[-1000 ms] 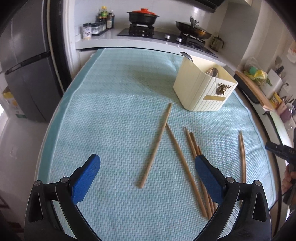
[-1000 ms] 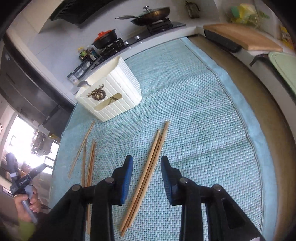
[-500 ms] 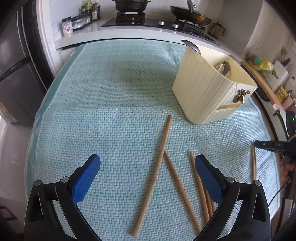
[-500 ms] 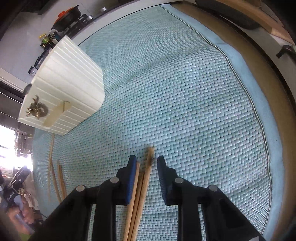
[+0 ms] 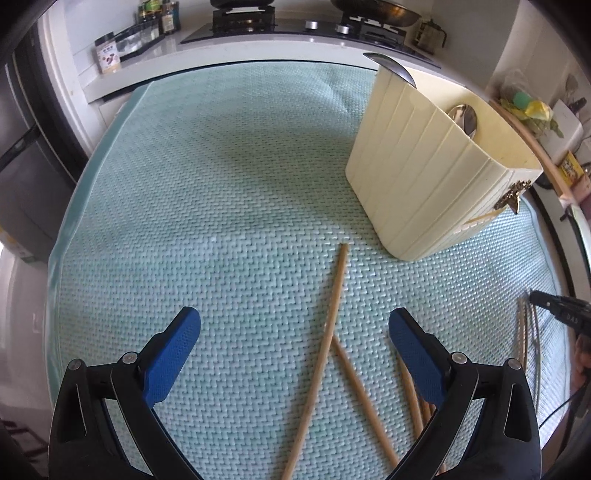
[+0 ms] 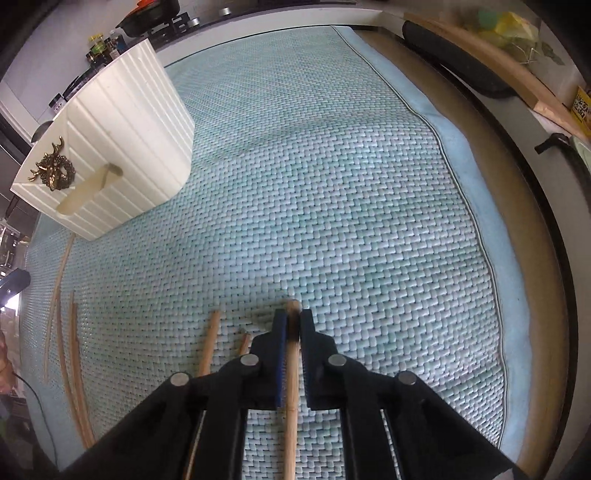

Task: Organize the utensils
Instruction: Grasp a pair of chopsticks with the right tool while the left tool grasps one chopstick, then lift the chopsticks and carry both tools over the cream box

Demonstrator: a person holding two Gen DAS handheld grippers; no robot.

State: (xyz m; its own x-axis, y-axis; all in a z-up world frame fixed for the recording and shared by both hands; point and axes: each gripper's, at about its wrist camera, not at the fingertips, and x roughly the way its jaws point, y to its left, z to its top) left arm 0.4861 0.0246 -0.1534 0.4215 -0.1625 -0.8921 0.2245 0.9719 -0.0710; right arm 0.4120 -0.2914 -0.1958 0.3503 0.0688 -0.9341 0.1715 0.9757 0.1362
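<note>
My right gripper (image 6: 291, 318) points steeply down at the teal woven mat (image 6: 332, 184), its jaws closing tight on the top end of one wooden chopstick (image 6: 291, 424). Two more chopsticks (image 6: 207, 345) lie just left of it. The cream ribbed utensil holder (image 6: 122, 147) stands at the far left. In the left wrist view my left gripper (image 5: 293, 320) hovers open above the mat, with a long chopstick (image 5: 332, 310) lying between its fingers and untouched. A second chopstick (image 5: 364, 395) crosses under it. The holder (image 5: 424, 184) has metal spoons (image 5: 463, 116) inside.
A counter with a stove (image 5: 243, 22), a wok (image 5: 376, 9) and spice jars (image 5: 109, 55) runs behind the table. A dark fridge (image 5: 22, 155) stands to the left. A wooden cutting board (image 6: 491, 70) lies past the mat's right edge (image 6: 476, 206).
The right gripper came down over the pair of chopsticks and shut on one. The left gripper moved forward and lower, so the long chopstick now lies between its open fingers.
</note>
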